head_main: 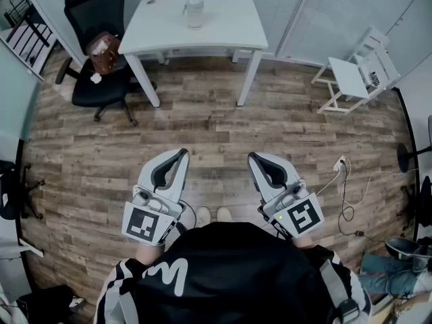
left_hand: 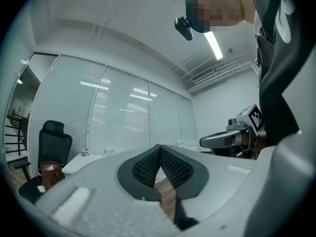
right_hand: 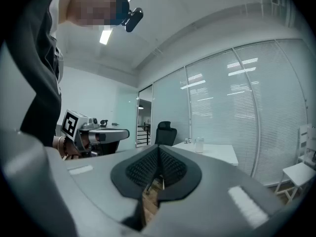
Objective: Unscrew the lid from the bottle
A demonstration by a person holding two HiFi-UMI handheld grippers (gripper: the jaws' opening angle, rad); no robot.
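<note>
A clear bottle (head_main: 194,12) with a lid stands on the white table (head_main: 223,29) far ahead of me; the same bottle (right_hand: 199,144) shows small in the right gripper view. My left gripper (head_main: 181,155) and right gripper (head_main: 253,158) are held close to my body above the wood floor, well short of the table. Both are shut with nothing between their pads. In the left gripper view the left gripper (left_hand: 159,148) points toward the room, and the right gripper (left_hand: 232,138) shows at its right side. The right gripper (right_hand: 158,149) has its pads pressed together.
A black office chair (head_main: 98,46) with a brown bag (head_main: 104,52) on its seat stands left of the table. A white folding chair (head_main: 358,73) is at the right. Cables and a socket (head_main: 343,181) lie on the floor at my right.
</note>
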